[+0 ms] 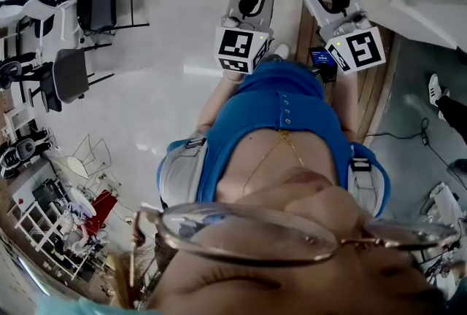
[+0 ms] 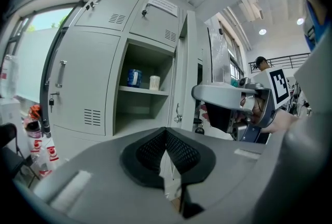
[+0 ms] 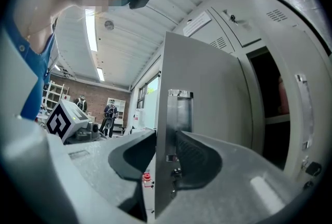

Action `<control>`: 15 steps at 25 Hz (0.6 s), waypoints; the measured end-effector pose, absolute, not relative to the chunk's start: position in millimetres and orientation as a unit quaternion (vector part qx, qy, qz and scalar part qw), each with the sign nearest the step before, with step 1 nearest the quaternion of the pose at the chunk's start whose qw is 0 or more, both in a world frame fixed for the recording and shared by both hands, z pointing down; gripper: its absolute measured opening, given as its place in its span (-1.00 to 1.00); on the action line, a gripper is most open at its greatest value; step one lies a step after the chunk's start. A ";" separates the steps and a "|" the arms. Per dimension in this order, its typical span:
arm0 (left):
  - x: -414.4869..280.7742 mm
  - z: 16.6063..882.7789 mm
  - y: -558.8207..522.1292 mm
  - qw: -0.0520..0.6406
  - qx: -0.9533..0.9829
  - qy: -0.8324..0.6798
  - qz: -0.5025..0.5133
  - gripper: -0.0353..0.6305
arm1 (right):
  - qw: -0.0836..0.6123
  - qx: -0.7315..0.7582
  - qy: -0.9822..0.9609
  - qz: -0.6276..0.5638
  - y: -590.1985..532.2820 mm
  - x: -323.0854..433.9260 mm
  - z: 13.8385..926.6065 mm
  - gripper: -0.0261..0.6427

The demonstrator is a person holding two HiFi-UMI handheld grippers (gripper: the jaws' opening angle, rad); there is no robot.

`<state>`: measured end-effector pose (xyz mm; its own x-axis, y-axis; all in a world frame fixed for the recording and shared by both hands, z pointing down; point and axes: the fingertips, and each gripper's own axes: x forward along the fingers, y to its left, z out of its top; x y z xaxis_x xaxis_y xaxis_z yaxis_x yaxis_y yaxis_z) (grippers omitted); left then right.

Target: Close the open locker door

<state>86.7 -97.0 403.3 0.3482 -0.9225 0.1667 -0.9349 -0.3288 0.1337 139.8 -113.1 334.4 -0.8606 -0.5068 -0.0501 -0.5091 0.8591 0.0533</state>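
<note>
A black chair (image 1: 95, 4) stands above a second chair (image 1: 71, 74) on the pale floor (image 1: 160, 109) at the upper left of the head view, and a black cable (image 1: 408, 135) trails at the right. In the left gripper view, a blue container (image 2: 135, 78) and a white cup (image 2: 154, 82) sit side by side at centre, with red-labelled bottles (image 2: 51, 158) at the lower left
</note>
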 end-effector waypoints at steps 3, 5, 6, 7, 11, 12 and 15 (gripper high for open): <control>80.7 404.4 -95.9 0.106 0.809 -0.577 0.031 -0.89 | 0.016 -0.260 0.965 0.030 -116.0 131.3 334.2 -0.56; 75.9 403.7 -95.7 0.106 0.806 -0.582 0.030 -0.90 | 0.015 -0.258 0.966 0.028 -117.3 125.4 333.8 -0.57; 72.9 403.6 -96.1 0.106 0.805 -0.583 0.030 -0.90 | 0.014 -0.257 0.966 0.026 -117.9 121.8 333.6 -0.57; 69.6 403.9 -97.1 0.106 0.804 -0.584 0.030 -0.90 | 0.013 -0.256 0.966 0.023 -118.7 117.9 333.4 -0.57; 55.1 406.3 -105.8 0.107 0.804 -0.584 0.027 -0.90 | 0.011 -0.257 0.966 0.025 -126.2 103.2 336.4 -0.57; 51.0 406.2 -108.3 0.107 0.805 -0.583 0.026 -0.90 | 0.010 -0.256 0.966 0.025 -128.0 99.0 336.7 -0.57; 37.8 405.6 -118.5 0.105 0.808 -0.579 0.025 -0.90 | 0.007 -0.257 0.966 0.025 -135.3 85.4 336.9 -0.59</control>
